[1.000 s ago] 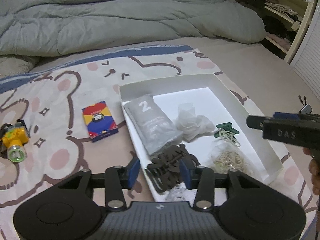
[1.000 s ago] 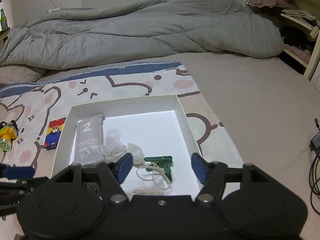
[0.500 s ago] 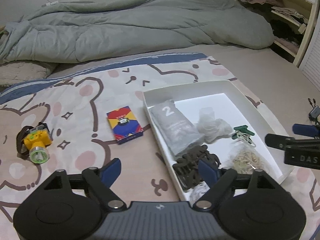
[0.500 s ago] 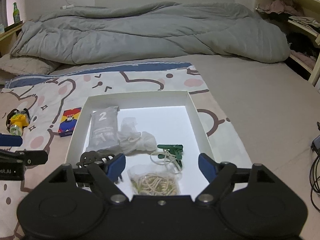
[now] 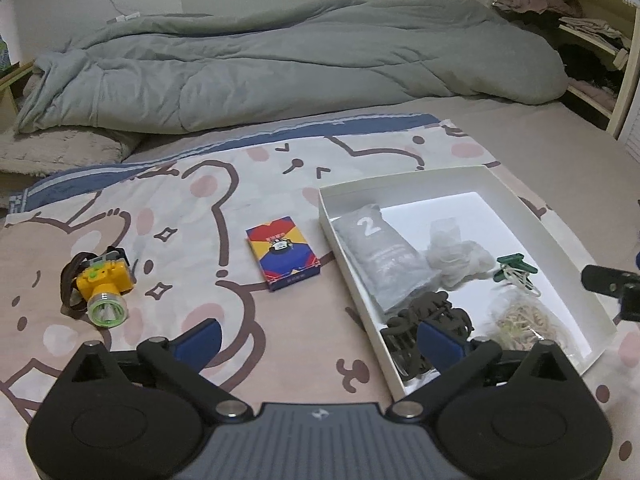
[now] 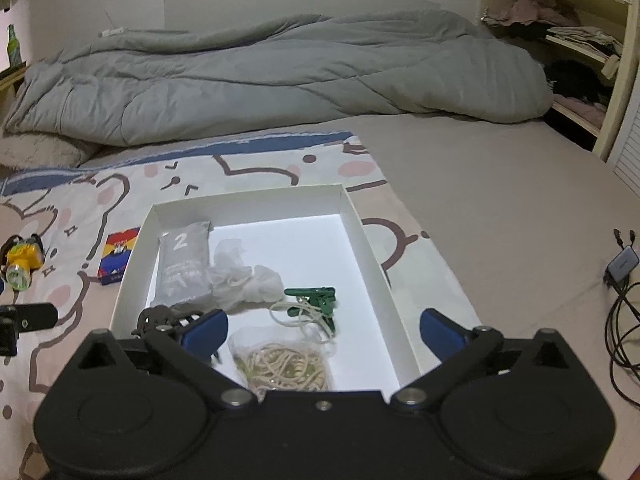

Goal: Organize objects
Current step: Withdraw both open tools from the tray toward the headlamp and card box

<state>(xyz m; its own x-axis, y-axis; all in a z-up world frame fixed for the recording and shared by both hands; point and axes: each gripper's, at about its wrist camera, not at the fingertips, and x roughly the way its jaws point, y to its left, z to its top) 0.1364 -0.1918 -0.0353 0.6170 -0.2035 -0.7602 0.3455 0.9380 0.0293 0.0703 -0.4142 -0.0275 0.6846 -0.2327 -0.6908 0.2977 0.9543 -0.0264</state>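
A white shallow box [image 5: 516,200] [image 6: 372,256] lies on the bed. It holds a grey pouch marked 2 [image 5: 384,252], white mesh [image 5: 456,256], a green clip [image 5: 514,266], a bag of rubber bands [image 5: 528,320] and a brown hair claw [image 5: 420,320]. A card box [image 5: 283,253] and a yellow headlamp [image 5: 102,284] lie on the blanket left of it. My left gripper [image 5: 318,344] is open and empty above the box's near left edge. My right gripper [image 6: 322,330] is open and empty over the box's near end.
A patterned blanket [image 5: 168,208] covers the bed. A grey duvet [image 5: 280,68] is heaped at the back. Shelves with clothes [image 6: 576,52] stand at the right. A charger with cables [image 6: 620,276] lies on the sheet at the right.
My left gripper opened wide, let go of the brown hair claw in the box and drew back to the left. My right gripper also pulled back and opened a little.
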